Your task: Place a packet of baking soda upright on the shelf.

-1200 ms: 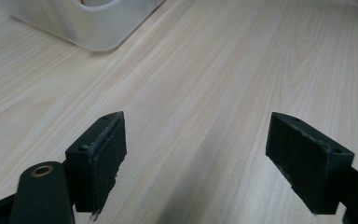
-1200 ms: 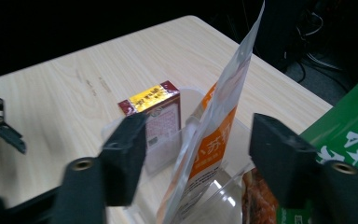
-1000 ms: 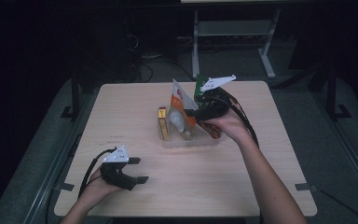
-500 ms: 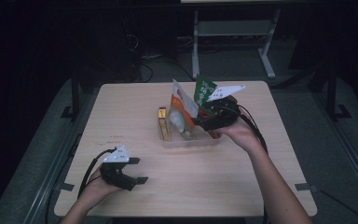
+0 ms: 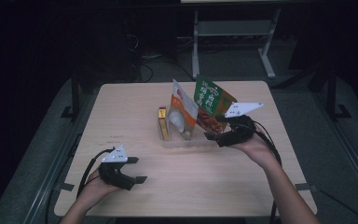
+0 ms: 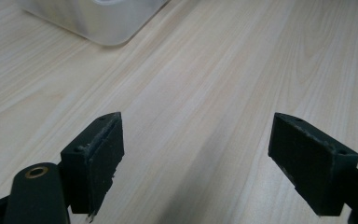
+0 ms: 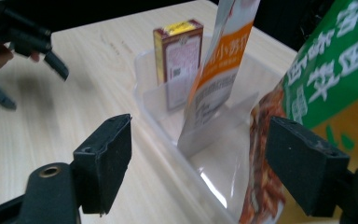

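Right gripper (image 5: 214, 138) wide open, empty

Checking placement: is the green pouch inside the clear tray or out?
Inside: the green pouch stands tilted in the clear tray, beside the orange-white pouch.

A pale wooden worktop (image 5: 135, 116) is standing on a grey floor (image 5: 37, 154). Behind it, a white metal frame (image 5: 228, 32) is rising in the dark, with what may be black cables (image 5: 149, 65) lying beside it.
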The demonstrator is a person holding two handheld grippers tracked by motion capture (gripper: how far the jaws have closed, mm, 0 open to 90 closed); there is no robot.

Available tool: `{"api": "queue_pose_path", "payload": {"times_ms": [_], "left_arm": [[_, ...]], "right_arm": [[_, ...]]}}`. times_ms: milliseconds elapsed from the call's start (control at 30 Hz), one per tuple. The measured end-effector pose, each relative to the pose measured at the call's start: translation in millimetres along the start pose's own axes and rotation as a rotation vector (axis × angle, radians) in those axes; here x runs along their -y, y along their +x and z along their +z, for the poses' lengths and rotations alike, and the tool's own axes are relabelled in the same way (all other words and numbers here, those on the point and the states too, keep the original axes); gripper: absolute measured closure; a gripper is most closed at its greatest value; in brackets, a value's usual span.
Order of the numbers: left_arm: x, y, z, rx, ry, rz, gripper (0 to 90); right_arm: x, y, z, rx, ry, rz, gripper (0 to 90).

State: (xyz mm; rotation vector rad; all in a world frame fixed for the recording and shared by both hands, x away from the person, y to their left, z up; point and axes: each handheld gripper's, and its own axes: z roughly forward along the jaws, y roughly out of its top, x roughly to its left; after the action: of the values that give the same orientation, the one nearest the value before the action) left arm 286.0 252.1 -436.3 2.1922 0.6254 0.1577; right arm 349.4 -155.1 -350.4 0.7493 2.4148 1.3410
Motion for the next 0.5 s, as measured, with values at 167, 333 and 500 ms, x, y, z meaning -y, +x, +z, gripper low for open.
{"api": "queue_pose_path", "payload": {"times_ms": [167, 333, 500], "left_arm": [[1.8, 0.3, -1.7, -0.001, 0.002, -0.001, 17.5], [2.6, 0.0, -1.5, 0.000, -0.009, -0.026, 17.3], [1.8, -3.2, 1.7, 0.005, 0.002, -0.010, 16.8]], "right_arm": [[19.8, 3.8, -7.3, -0.017, -0.012, -0.004, 21.2], [37.4, 10.2, -10.4, -0.033, -0.021, -0.004, 20.6], [55.6, 18.3, -9.2, -0.044, -0.006, -0.001, 20.2]]}}
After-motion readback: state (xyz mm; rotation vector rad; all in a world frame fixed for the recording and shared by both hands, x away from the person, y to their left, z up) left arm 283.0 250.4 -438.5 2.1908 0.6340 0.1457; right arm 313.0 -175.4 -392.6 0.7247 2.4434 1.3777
